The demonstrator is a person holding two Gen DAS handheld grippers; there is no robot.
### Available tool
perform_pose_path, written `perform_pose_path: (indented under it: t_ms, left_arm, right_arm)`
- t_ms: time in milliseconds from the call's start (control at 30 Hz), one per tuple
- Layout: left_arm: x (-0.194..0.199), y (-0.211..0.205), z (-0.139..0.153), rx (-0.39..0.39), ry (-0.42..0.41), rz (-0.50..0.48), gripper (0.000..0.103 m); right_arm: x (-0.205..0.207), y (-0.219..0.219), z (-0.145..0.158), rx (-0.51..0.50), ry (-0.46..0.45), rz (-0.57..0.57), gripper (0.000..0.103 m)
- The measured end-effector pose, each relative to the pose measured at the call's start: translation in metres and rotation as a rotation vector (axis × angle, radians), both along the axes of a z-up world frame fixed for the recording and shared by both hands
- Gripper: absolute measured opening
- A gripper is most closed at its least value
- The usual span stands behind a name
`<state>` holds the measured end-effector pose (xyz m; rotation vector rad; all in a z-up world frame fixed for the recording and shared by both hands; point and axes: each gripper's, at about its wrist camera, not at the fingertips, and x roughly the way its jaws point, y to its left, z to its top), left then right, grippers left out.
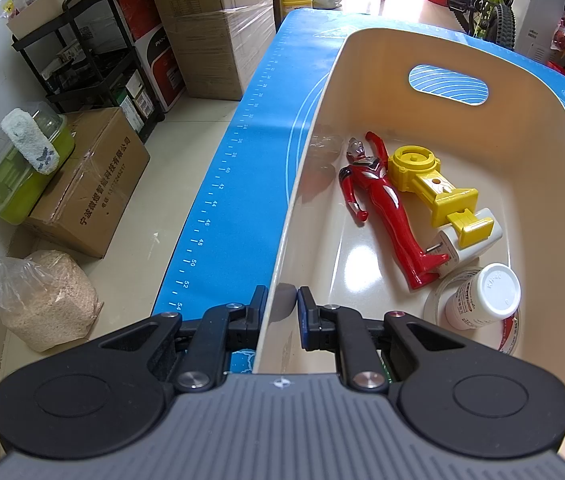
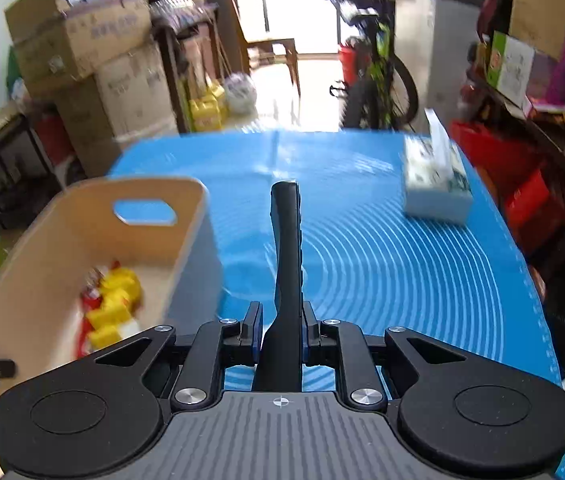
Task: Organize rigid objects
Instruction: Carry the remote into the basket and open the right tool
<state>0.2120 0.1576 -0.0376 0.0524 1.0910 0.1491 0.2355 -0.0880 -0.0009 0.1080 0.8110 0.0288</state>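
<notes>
Your right wrist view is smeared by motion, so the bin's (image 2: 82, 240) contents there read only as yellow and red blobs, and a dark object at its left edge is cut off and cannot be identified. In your left view the tape roll (image 1: 474, 336) is half hidden under the bottle (image 1: 482, 296) and cut by the gripper body, and a clear item at 10 o'clock on the bin floor is too faint to name.

Your right gripper (image 2: 280, 332) is clamped on the black remote (image 2: 288, 248), which stands edge-on between the pads and runs straight out toward 12 o'clock over the blue mat (image 2: 382, 260). The bin sits at its 10 o'clock, the tissue box (image 2: 436, 184) at 1 o'clock.

Your left gripper (image 1: 280, 312) is closed narrow on the bin's near-left wall (image 1: 278, 320), one finger outside, one inside.

Inside the bin (image 1: 462, 152): a red figure (image 1: 386, 208) lies lengthwise, a yellow toy (image 1: 434, 188) just beside it toward 3 o'clock, resting on a white plug (image 1: 478, 240), with the white-capped bottle nearest you at 4 o'clock.
</notes>
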Motion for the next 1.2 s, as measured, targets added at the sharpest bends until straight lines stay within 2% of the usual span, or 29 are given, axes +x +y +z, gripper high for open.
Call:
perform_pose_path:
  t_ms: [233,433,600,800,1033,1200]
  left_arm:
    - [0.0,0.0,0.0,-0.001,0.0,0.0,0.019]
    - [0.0,0.0,0.0,-0.002,0.0,0.0,0.019]
    - [0.0,0.0,0.0,-0.001,0.0,0.0,0.019]
    - [0.0,0.0,-0.001,0.0,0.0,-0.002,0.019]
    - [0.0,-0.001,-0.001,0.001,0.001,-0.003,0.019]
    - [0.0,0.0,-0.001,-0.002,0.0,0.0,0.019]
  right_arm:
    - [-0.002,0.031,0.039,0.044,-0.101,0.097,0.028]
    - [0.004,0.062,0.05,0.083,-0.117,0.18,0.028]
    - [0.012,0.089,0.036,0.124,-0.072,0.247,0.028]
    - [0.024,0.118,0.008,0.189,0.023,0.296,0.028]
    - [0.024,0.138,-0.025,0.199,0.098,0.339,0.027]
    - [0.024,0.142,-0.036,0.191,0.142,0.349,0.027]
